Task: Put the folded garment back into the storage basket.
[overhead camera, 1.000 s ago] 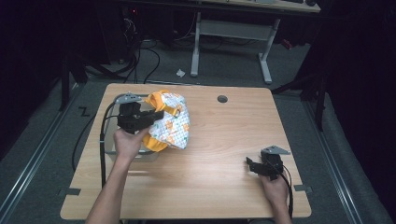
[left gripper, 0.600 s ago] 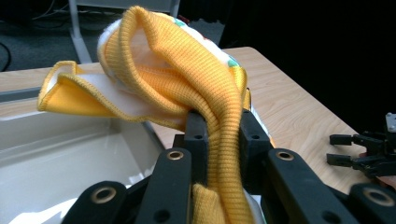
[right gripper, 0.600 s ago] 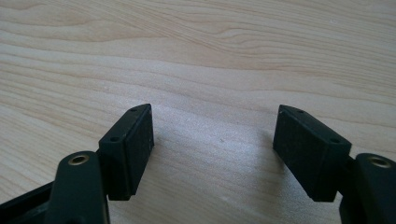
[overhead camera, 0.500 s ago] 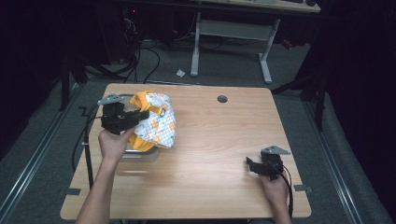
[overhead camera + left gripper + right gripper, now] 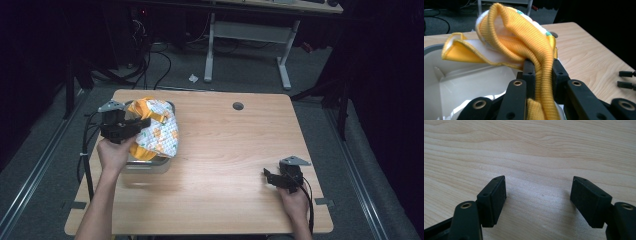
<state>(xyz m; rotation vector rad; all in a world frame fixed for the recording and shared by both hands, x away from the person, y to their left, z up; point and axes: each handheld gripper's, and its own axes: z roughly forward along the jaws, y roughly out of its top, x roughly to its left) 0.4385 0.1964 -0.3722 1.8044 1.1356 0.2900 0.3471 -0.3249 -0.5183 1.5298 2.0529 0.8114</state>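
A small garment, white with a coloured print and yellow ribbed trim, hangs over a grey-white bin at the table's left. My left gripper is shut on the garment's yellow ribbed band, which runs up between the two jaws in the left gripper view, above the bin's white inside. My right gripper rests low over the bare wood at the table's front right, jaws wide apart with nothing between its fingers.
The wooden table has a round cable hole near its back edge. A second desk's white legs and cables lie on the floor beyond. Dark floor surrounds the table.
My left gripper has carried the garment leftward and back, from the table's left-centre to over the bin. The right gripper has stayed put.
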